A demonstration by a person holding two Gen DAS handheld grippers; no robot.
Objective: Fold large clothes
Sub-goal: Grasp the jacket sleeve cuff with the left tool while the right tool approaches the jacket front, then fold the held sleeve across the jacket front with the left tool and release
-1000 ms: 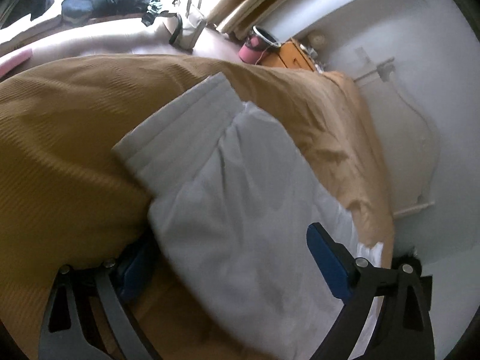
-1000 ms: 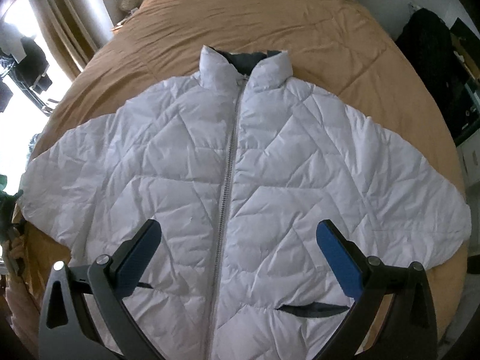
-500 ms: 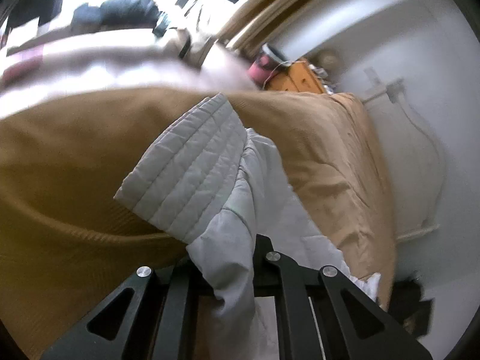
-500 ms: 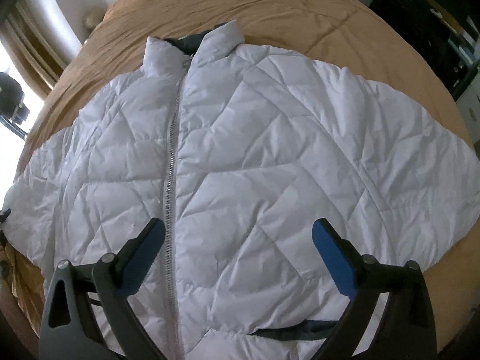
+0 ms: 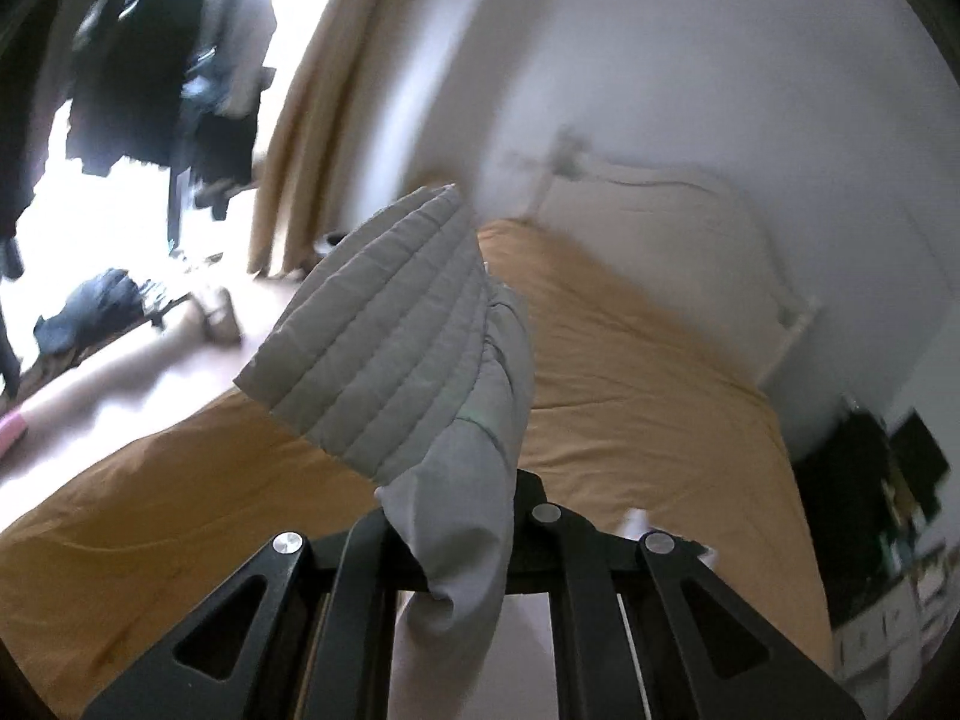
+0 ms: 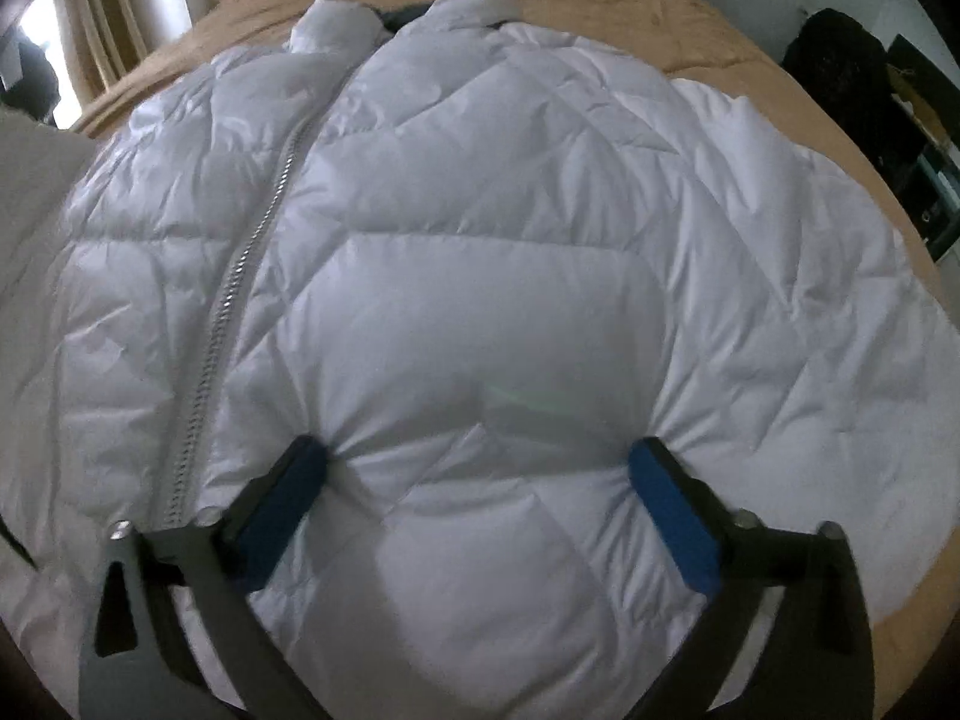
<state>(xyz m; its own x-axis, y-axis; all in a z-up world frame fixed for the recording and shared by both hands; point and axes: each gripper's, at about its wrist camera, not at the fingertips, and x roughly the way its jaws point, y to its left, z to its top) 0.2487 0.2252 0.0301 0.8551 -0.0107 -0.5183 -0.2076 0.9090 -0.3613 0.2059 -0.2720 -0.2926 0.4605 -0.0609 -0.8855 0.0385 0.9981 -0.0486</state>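
A white quilted puffer jacket lies front up on a bed with a tan cover, its zipper shut and its collar at the far end. My right gripper is open, and its blue fingertips press down into the padded front to the right of the zipper. My left gripper is shut on the jacket's sleeve and holds it raised above the bed, the ribbed cuff sticking up past the fingers.
The tan bed cover runs to a white headboard by the wall. Tan curtains and hanging dark clothes are by the bright window. Dark items and shelves stand to the right of the bed.
My left gripper has closed on the sleeve and lifted it off the bed, swinging up. My right gripper has dropped down onto the jacket front and pressed into it.
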